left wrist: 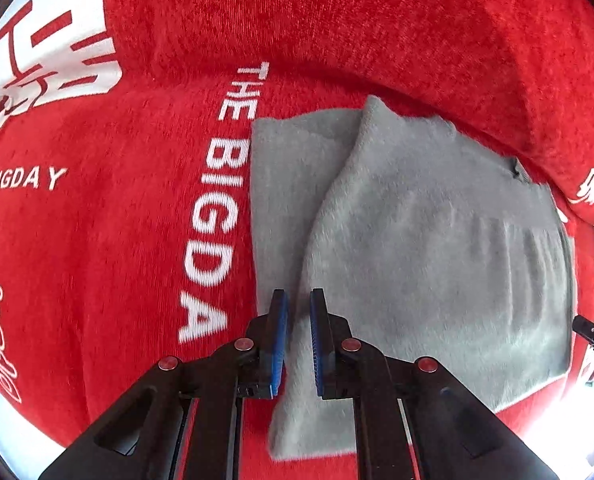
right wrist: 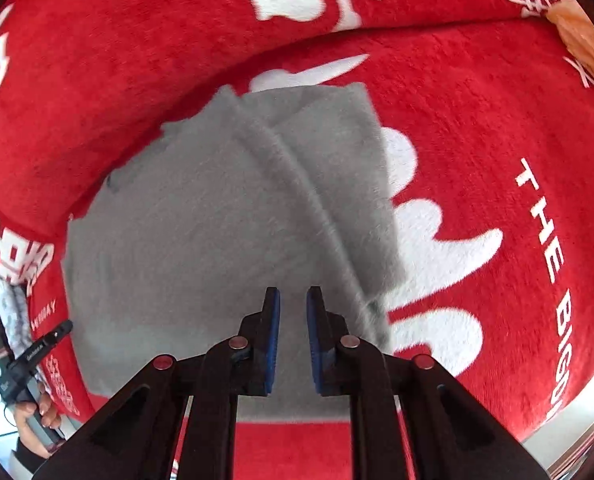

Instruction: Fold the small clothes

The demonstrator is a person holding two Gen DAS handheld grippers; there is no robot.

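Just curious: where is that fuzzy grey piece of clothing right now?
The fuzzy grey garment lies partly folded on the red printed blanket, right of the white "THE BIGDAY" lettering in the left wrist view, beneath both open grippers.

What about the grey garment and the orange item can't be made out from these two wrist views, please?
- Grey garment: near edge hidden behind the left gripper and right gripper.
- Orange item: cut off by both views' edges, unidentifiable.
- Garment type: folded over, motion-blurred.

Domestic setting, likely a bedroom or living area. Evidence: soft surface fully covered by a plush red blanket printed "THE BIG DAY", raised in a cushioned fold at the rear.
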